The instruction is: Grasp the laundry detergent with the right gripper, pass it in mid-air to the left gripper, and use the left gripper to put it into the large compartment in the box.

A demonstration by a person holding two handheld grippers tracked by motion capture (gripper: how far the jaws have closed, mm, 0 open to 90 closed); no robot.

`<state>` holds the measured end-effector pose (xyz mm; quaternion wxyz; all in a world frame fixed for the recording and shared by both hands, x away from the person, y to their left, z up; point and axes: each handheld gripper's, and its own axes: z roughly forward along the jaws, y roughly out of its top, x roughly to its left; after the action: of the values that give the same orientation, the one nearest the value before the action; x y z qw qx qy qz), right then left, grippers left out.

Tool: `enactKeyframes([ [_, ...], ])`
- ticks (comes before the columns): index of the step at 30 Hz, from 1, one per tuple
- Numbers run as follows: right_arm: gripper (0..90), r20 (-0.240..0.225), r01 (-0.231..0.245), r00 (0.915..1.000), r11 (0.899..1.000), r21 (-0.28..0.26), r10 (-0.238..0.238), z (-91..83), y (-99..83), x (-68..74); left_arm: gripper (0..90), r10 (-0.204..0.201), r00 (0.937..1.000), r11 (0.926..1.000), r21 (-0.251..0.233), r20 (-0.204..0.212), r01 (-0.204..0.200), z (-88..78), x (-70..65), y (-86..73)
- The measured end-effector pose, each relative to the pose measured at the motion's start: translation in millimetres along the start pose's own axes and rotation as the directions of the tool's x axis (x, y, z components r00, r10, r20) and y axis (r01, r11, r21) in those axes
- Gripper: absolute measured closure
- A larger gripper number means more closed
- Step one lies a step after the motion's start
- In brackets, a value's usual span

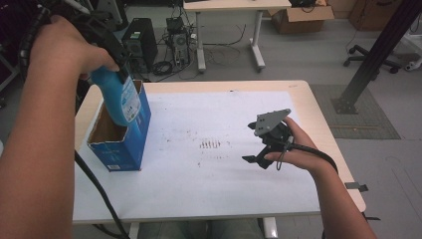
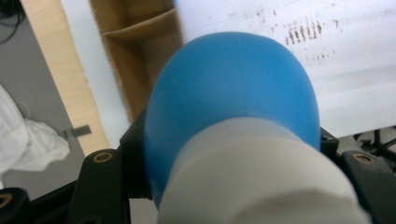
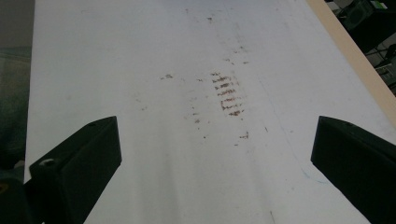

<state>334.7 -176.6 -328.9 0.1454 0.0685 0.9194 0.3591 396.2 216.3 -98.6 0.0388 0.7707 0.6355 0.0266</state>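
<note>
Nearest to us in the high view, the right gripper (image 1: 256, 160) rests on the white sheet (image 1: 214, 164) well to the right of the blue carton (image 1: 130, 134), its jaws spread wide with nothing between them. Farther off, our left gripper (image 1: 121, 74) is clamped on the blue bottle (image 1: 118, 99), which hangs tilted over the carton's open top with its lower end just inside. We judge the risk to be the bottle's base catching the carton's rim or inner divider and tipping the light carton, since no gripper steadies it. The left gripper view adds the bottle's white cap (image 2: 261, 177) and the cardboard divider (image 2: 140, 28); the right gripper view shows brown smudges (image 3: 226, 95) on the counter sheet clearly.
</note>
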Motion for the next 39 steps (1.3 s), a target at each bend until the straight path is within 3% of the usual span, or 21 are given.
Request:
enactKeyframes([
  [5,1.8,0.001,-0.003,1.0000,1.000,0.004,0.003,0.0,-0.7,-0.6,38.3,-0.083,0.9964,0.9965,0.000,0.015,0.083,-3.1,21.9,-1.2],
  [15,1.8,-0.002,-0.016,0.9999,1.000,0.015,0.016,0.5,-6.8,-3.5,38.3,-0.173,0.9848,0.9848,-0.009,0.010,0.174,1.0,46.6,-0.9],
  [20,1.8,-0.012,-0.019,0.9997,1.000,0.021,0.020,1.8,-8.0,-4.6,38.3,-0.192,0.9813,0.9814,-0.009,0.015,0.192,5.2,53.7,0.6],
  [39,1.8,-0.021,-0.021,0.9996,0.999,0.030,0.021,5.0,-6.0,-5.9,38.2,-0.202,0.9792,0.9795,0.004,0.022,0.202,33.0,68.5,2.6],
])
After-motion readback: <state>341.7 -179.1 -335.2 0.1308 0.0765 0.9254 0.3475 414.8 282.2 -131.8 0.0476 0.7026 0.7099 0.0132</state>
